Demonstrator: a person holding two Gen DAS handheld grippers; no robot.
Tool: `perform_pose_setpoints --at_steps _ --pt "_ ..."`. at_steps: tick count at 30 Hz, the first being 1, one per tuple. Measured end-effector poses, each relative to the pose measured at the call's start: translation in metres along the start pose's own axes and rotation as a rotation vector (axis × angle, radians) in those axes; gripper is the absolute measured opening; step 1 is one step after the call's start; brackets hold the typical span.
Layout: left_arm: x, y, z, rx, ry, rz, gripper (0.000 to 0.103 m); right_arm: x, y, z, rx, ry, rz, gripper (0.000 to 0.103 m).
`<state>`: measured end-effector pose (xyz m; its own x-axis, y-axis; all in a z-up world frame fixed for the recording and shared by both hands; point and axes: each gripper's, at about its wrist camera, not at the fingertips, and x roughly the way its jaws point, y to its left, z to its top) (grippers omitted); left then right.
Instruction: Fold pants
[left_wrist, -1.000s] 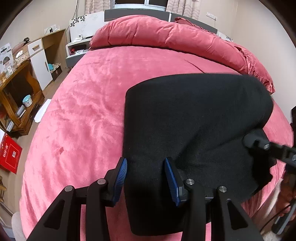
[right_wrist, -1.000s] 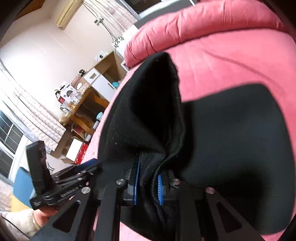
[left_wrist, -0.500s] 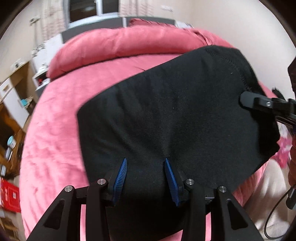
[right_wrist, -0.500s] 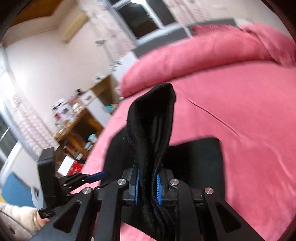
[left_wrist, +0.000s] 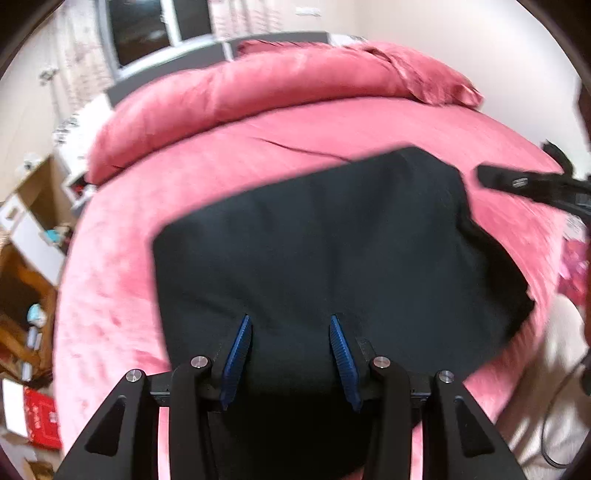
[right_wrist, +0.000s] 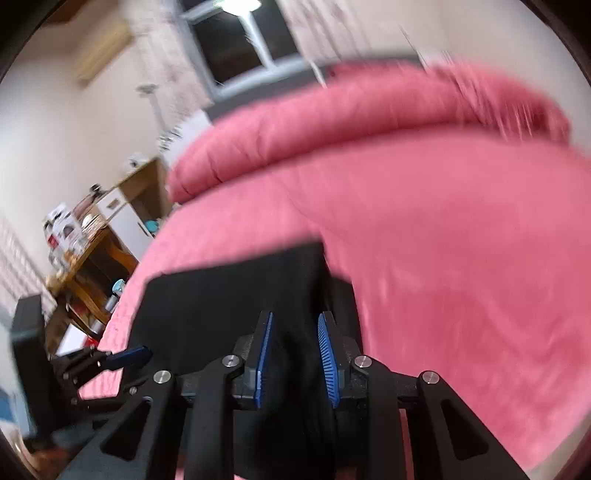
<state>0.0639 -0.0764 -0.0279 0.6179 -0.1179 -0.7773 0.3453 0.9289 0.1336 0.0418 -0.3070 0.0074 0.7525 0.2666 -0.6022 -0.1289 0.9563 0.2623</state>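
Plain black pants (left_wrist: 325, 251) lie ahead of the left tool (left_wrist: 288, 363), which is black with ribbed blue pads (left_wrist: 236, 354). Around them spreads a pink bed (left_wrist: 110, 295). Beyond it lies a darker pink rolled quilt (left_wrist: 266, 88).

You have a bed (left_wrist: 332, 125) spread with a pink blanket (left_wrist: 110, 295), and a rolled pink duvet (left_wrist: 258, 85) lying across its far end against a grey headboard (left_wrist: 273, 40). Behind that you see a dark window (right_wrist: 240, 44) with pale curtains (right_wrist: 166, 55) beside it. To your left stands a wooden desk (right_wrist: 99, 258) crowded with small items and a white box (right_wrist: 61, 225), next to a white-fronted cabinet (right_wrist: 129, 218). A red box (left_wrist: 40, 421) sits on the floor.
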Motion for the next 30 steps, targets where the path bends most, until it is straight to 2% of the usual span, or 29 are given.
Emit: perform_pose_setpoints --at_steps 2,5,10,14,17,22,25,30 --pt "0.003 0.012 0.01 -0.026 -0.019 0.039 0.045 0.0 0.015 0.01 -0.072 -0.007 0.008 0.026" --pt "0.02 0.023 0.019 -0.063 0.021 0.055 0.045 0.029 0.038 0.019 -0.152 0.066 0.028 0.026" --pt "0.042 0.023 0.033 -0.008 0.018 0.099 0.048 0.083 0.037 0.018 -0.153 0.184 -0.005 0.026" --pt "0.06 0.02 0.04 0.002 0.023 0.098 0.05 0.106 0.022 0.009 -0.134 0.222 -0.065 0.023" --pt "0.07 0.015 0.044 -0.021 0.041 0.087 0.052 0.115 0.009 0.009 -0.083 0.226 -0.04 0.02" --pt "0.091 0.023 0.055 -0.063 0.053 0.064 0.055 0.127 -0.004 0.007 -0.031 0.197 -0.027 0.008" --pt "0.083 0.016 0.05 -0.059 0.045 0.065 0.055 0.122 -0.008 0.007 0.006 0.187 -0.011 0.007" --pt "0.067 0.012 0.038 -0.071 0.042 0.062 0.055 0.106 0.002 0.002 -0.026 0.184 -0.037 0.008"
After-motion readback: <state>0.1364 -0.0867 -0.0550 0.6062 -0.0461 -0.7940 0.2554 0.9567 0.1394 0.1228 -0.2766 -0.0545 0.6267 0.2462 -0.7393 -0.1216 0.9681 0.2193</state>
